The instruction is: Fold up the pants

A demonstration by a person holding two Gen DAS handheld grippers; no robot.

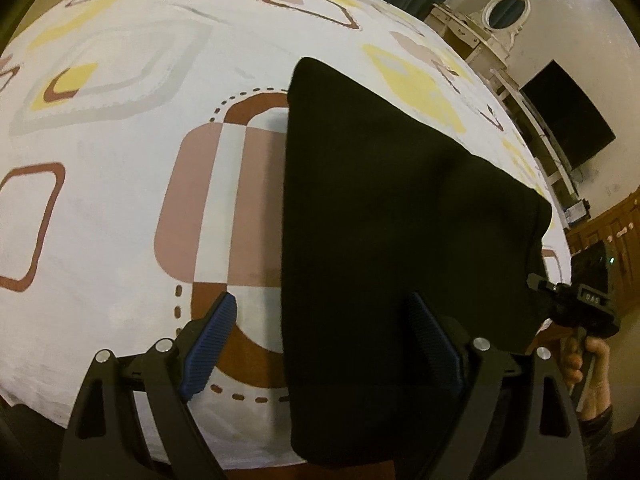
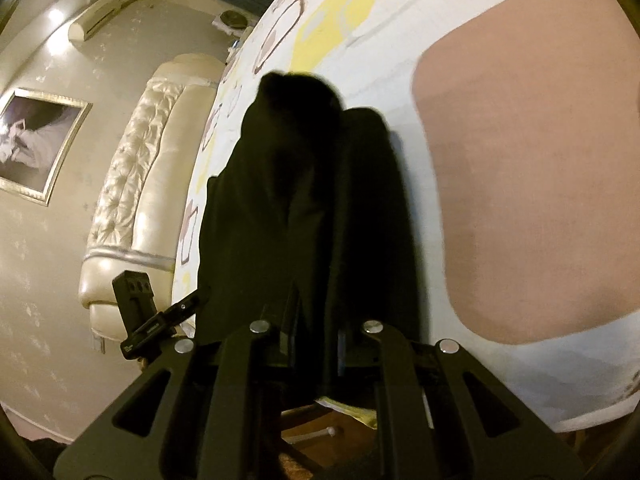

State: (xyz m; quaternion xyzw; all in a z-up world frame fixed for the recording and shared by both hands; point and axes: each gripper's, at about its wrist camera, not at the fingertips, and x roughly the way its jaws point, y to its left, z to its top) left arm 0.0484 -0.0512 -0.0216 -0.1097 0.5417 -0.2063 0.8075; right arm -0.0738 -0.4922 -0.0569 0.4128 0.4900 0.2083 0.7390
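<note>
**Black pants on a patterned bed sheet, one gripper spread, one clamped on fabric**

Left wrist view: The left gripper points down at a bed covered by a white sheet printed with rounded squares in brown, pink, yellow and grey. Its 2 blue ribbed fingers stand wide apart and released, gripping nothing. The left finger hangs over bare sheet; the right finger sits over the black pants. The pants lie as a broad dark panel running from the near edge of the bed away toward the far side, narrowing at the far end. Their right near corner is lifted off the sheet and pinched by the right gripper, which enters from the right edge. A person's hand holds that gripper's handle, with a dark sleeve cuff below it. Behind the bed stand a pale wall, a dark flat screen and wooden cabinets.

Right wrist view: The right gripper is clenched on the pants, its 2 fingers nearly together with black fabric bunched between them. The cloth rises from the jaws in vertical folds and hides the fingertips. The sheet fills the right side, showing a large pink patch. At lower left, part of the left gripper shows. Beyond it are a cream tufted headboard, a framed picture and a wall air conditioner.
</note>
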